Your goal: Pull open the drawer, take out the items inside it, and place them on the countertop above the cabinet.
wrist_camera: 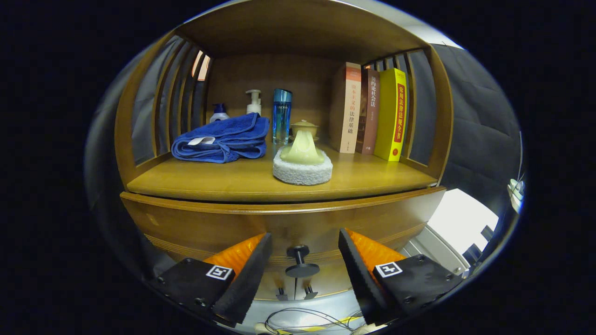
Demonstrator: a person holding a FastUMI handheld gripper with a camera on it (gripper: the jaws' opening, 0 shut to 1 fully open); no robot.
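Observation:
A wooden cabinet fills the view, its drawer front [195, 228] closed below the countertop [242, 179]. A dark round knob [300, 261] sticks out of the drawer front, directly between my fingers and a little ahead of the tips. My gripper [305, 244] is open, one finger on each side of the knob, touching nothing. The drawer's inside is hidden.
On the countertop lie a folded blue towel [221, 139], a white sponge with a pale yellow handle [302, 165], a small lidded cup [304, 128], a blue bottle [281, 116] and two pump bottles [253, 102]. Three books [370, 111] stand at the right. Cables [298, 321] lie below.

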